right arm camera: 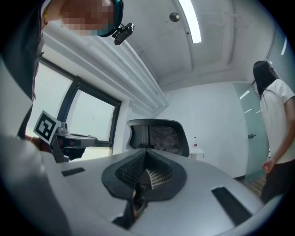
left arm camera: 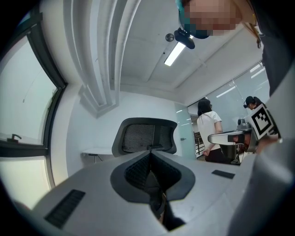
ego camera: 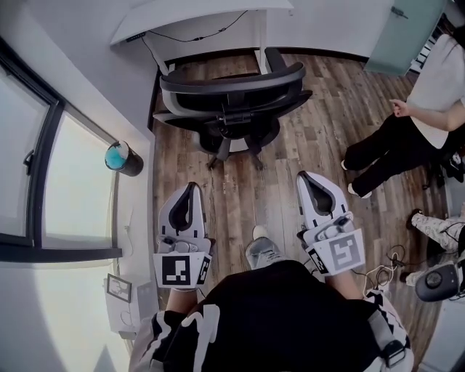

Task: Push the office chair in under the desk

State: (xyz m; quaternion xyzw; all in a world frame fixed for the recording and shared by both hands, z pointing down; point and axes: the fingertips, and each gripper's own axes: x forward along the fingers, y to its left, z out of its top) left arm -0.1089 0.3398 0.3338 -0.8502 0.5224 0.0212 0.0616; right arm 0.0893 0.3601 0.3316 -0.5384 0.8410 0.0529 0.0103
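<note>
- The left gripper (ego camera: 190, 189) has its 2 jaws pressed together, with nothing between them.
- The right gripper (ego camera: 306, 178) is the same: jaws together and nothing held.
- I think they are shut so each one makes a firm, blunt tip. A chair needs a shove, not a pinch.
- Both point to 12 o'clock, side by side. There is bare floor (ego camera: 280, 163) between them and the office chair (ego camera: 232, 91), so they do not touch it yet.
- The chair's back faces the grippers. That looks like the easy side to push.
- The desk (ego camera: 196, 20) is just past the chair, also at 12 o'clock.
- The picture's top cuts the desk off. The chair's back covers its seat and most of its wheels, so I cannot tell how far under it sits.
- A person (ego camera: 407, 138) at 2 o'clock is cut off too.
</note>
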